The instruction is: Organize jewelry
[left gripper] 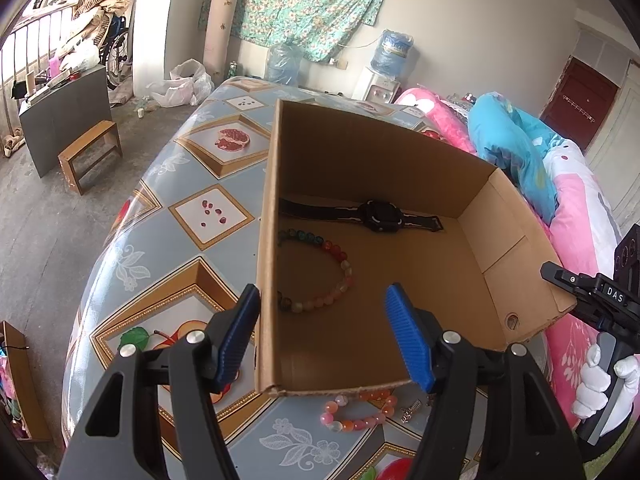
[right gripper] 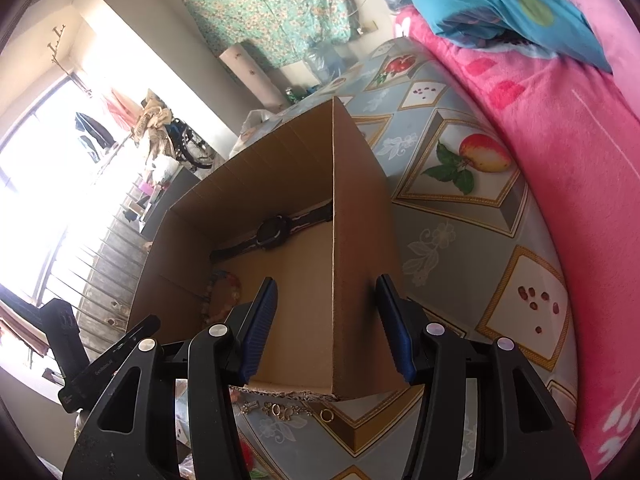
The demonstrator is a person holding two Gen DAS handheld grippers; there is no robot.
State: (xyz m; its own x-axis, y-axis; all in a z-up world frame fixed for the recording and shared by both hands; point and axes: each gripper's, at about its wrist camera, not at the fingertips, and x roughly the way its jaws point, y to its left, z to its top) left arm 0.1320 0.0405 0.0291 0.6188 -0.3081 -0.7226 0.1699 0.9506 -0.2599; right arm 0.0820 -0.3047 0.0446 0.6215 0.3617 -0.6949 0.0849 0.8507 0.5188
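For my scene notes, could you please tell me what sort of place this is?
Probably a lived-in bedroom at home: pink bedding with a blue quilt, a water dispenser, laundry by the railing.

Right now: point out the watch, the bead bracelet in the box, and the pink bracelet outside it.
watch (left gripper: pixel 378 216): left wrist view, on its dark case.
bead bracelet in the box (left gripper: pixel 347 270): left wrist view, on its right-hand beads.
pink bracelet outside the box (left gripper: pixel 352 424): left wrist view, on its lower beads.
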